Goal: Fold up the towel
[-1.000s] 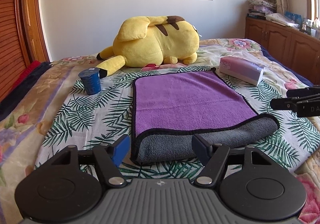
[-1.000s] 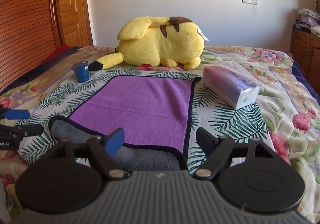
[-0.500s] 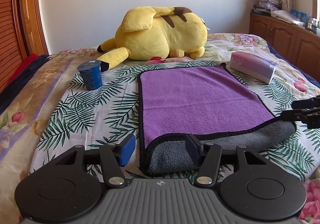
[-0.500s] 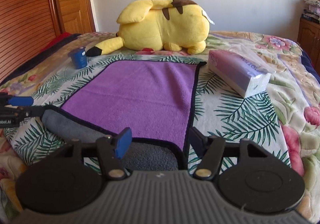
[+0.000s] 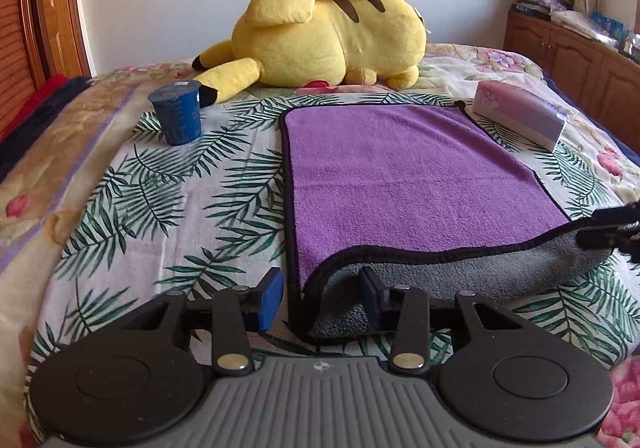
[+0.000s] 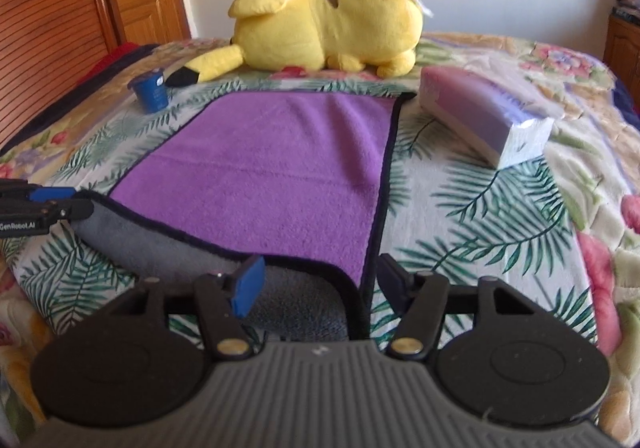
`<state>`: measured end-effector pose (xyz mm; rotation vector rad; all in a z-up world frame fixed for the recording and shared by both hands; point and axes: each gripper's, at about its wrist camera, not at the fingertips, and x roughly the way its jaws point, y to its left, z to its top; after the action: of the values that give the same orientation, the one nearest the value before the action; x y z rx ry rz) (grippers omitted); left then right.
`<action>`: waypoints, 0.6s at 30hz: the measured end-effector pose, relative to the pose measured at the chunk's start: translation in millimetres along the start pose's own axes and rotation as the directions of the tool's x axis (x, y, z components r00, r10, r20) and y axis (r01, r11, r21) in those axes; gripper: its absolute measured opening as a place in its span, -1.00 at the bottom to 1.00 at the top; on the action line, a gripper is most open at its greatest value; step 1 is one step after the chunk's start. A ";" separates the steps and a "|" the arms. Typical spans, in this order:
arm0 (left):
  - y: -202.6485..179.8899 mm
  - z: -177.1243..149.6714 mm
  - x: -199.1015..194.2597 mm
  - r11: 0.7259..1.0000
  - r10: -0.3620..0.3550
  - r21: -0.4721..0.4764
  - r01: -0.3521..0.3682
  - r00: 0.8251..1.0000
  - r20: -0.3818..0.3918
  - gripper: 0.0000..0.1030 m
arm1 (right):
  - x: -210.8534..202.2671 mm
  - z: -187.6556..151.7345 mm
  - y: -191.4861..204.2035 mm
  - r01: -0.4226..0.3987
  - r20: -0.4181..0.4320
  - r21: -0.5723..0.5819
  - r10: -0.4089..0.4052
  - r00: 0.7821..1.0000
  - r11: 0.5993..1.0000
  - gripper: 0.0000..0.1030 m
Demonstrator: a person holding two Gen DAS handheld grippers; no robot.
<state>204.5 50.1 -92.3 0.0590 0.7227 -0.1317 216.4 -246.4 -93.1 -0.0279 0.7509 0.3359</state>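
The purple towel [image 5: 404, 172] lies flat on the bed [image 5: 168, 208], its near edge rolled back to show the grey underside. My left tongs [image 5: 320, 292] are spread wide around the towel's near left corner, gripping nothing. My right tongs [image 6: 320, 280] are likewise released, straddling the near right corner (this view is a little blurred). A yellow plush [image 5: 332, 36], blue cup [image 5: 178, 112] and tissue pack [image 5: 520, 116] sit beyond.

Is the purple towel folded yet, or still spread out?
Mostly spread. The towel lies flat on the bed, purple side up; only its near edge is turned over, showing the grey underside as a low roll.
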 end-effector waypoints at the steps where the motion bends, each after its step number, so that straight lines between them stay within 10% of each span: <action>1: -0.2 0.0 -0.2 1.000 -0.006 -0.003 0.006 1.000 -0.002 -0.65 | 1.7 -1.2 -0.1 0.000 -0.013 -0.003 0.000 1.000 1.000 0.20; 18: -4.4 -6.6 4.2 1.000 -0.022 -0.003 0.022 0.999 -0.038 -1.00 | 3.7 0.8 -7.8 -0.048 -0.121 -0.013 0.046 0.992 0.999 -0.01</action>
<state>202.6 45.9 -100.1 0.0514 0.7617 -0.1513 221.9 -252.6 -95.7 -0.0459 0.8697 0.3882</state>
